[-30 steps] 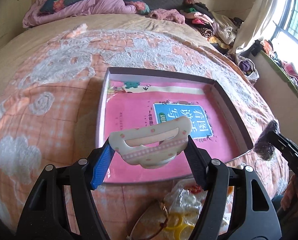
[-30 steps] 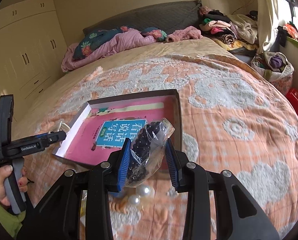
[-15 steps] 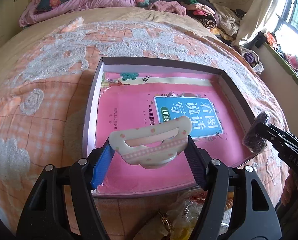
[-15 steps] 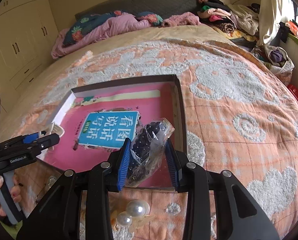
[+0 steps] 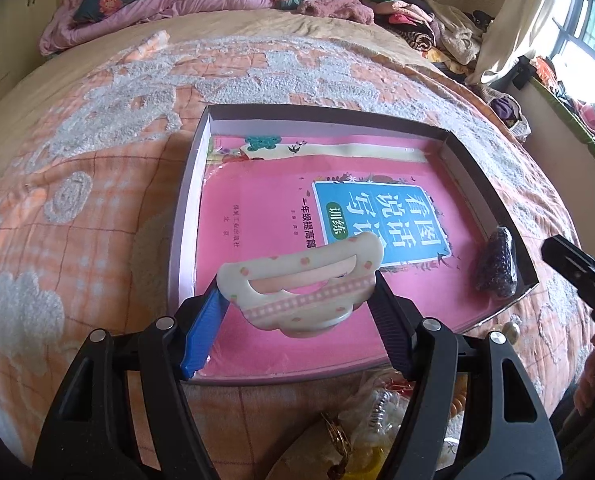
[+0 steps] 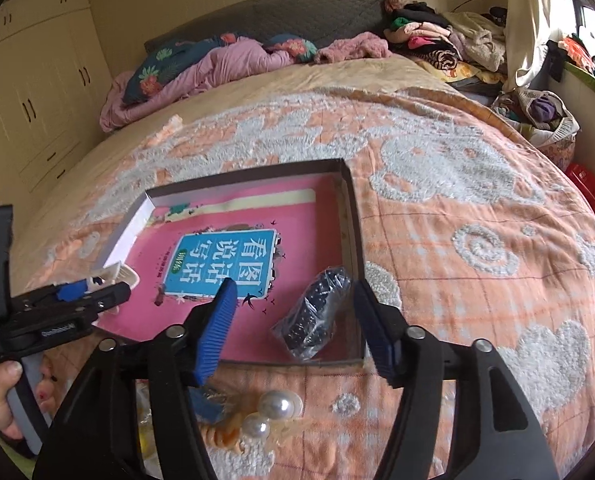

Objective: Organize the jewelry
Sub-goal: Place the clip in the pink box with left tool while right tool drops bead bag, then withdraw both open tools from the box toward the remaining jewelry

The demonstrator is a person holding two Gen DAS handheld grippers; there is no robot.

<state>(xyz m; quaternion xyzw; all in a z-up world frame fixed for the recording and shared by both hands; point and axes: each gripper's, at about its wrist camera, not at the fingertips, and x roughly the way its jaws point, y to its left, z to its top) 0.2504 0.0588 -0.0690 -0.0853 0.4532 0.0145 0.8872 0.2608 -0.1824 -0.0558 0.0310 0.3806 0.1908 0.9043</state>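
Note:
A shallow open box lies on the bed with a pink book in its bottom. My left gripper is shut on a cream hair clip with pink dots, held over the box's near edge. My right gripper is open and empty, just behind a plastic bag of dark beads that lies in the box's near right corner. The bag also shows in the left wrist view.
Loose jewelry lies on the orange patterned blanket in front of the box: pearl pieces and a heap of bagged items. Bedding and clothes are piled at the headboard. The left gripper shows at left in the right wrist view.
My right gripper opened and let the bead bag go; it now lies in the box corner. My left gripper moved forward over the box with the clip still held.

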